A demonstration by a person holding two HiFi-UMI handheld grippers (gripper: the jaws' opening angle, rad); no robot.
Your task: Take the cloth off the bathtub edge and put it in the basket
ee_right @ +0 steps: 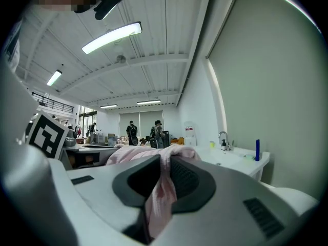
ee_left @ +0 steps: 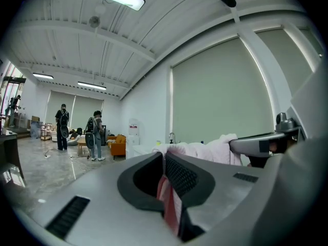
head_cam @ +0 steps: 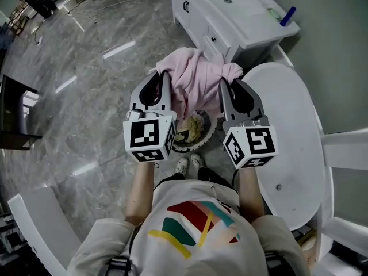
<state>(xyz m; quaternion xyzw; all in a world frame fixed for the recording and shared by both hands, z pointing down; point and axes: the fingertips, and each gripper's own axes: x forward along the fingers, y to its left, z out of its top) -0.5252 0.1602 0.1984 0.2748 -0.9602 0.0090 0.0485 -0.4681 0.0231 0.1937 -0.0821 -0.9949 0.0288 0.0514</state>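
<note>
— What's happening?
— The left gripper [head_cam: 163, 76] is pinching the cloth [head_cam: 192, 76], and the right gripper [head_cam: 227, 84] is pinching its other end, over the basket [head_cam: 210, 133].
— Next?
— Probably lowering it in, then letting go.

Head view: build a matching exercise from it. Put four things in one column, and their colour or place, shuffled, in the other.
Things:
1. cloth
2. bathtub
3. basket
4. bottle

Colour or place:
a. white, at the person's right
b. blue, on the counter
c. pink, pinched in the left claw and the right claw
d. on the floor, below the cloth

Pairs: 1-c, 2-a, 3-d, 4-b
</note>
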